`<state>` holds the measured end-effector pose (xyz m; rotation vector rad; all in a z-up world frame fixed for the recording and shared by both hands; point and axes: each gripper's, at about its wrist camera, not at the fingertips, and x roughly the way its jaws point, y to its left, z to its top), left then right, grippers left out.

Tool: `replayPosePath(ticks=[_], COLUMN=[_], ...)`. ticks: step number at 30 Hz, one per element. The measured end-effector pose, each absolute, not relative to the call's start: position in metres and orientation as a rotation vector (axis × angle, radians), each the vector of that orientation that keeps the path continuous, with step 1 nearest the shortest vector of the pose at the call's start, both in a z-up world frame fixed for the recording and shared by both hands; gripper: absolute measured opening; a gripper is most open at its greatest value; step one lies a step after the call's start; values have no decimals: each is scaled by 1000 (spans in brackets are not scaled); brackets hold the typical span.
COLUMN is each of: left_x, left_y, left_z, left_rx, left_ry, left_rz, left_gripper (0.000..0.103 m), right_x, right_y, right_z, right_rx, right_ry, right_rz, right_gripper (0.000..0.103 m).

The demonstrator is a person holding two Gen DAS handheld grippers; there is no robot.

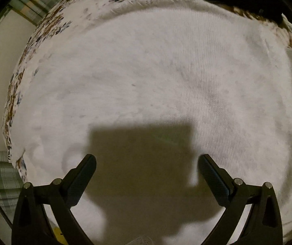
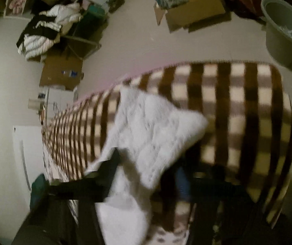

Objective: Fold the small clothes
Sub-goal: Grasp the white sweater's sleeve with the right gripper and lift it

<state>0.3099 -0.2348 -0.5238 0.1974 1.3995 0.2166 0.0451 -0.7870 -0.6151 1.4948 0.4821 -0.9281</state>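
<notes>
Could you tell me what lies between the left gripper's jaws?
Only the white knitted cloth, shadowed there; the left gripper holds nothing, as the left wrist view shows.

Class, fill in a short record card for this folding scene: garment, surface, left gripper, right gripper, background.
garment: white knit garment, spread flat in the left wrist view
surface: floral cloth under it; brown checked blanket in the right wrist view
left gripper: open above the garment, holding nothing
right gripper: blurred, white cloth between its fingers; grip unclear
background: cardboard boxes, grey tub
</notes>
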Motion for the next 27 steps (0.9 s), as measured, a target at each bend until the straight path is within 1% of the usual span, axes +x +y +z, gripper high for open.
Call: replayPosePath(ticks=[1, 4, 9, 14, 16, 17, 22, 24, 27], left_x=[311, 311, 306, 301, 297, 297, 289, 281, 267], left_y=[-234, -232, -222, -188, -164, -153, -69, -37, 15], left_z=[-525, -528, -523, -503, -491, -487, -467, -463, -462], left_rx=[186, 136, 62, -13, -47, -62, -127, -138, -167], left_ry=[1400, 1400, 1383, 1356, 1345, 1339, 1299, 1285, 1272], left_rz=[219, 223, 207, 221, 240, 248, 316, 359, 440], left_gripper=[103, 103, 103, 103, 103, 103, 103, 103, 103], right_x=[48, 61, 116, 204, 235, 264, 344, 370, 387], right_y=[-790, -792, -768, -683, -643, -612, -472, -404, -315], right_z=[-612, -583, -501, -434, -422, -416, -430, -448, -481], right_rx=[1478, 1390, 1156, 954, 898, 858, 732, 666, 550], right_ry=[482, 483, 550, 642, 676, 704, 810, 858, 925], right_rz=[-944, -950, -837, -597, -504, -432, -204, -124, -44], right_gripper=[11, 8, 8, 8, 8, 8, 8, 8, 8])
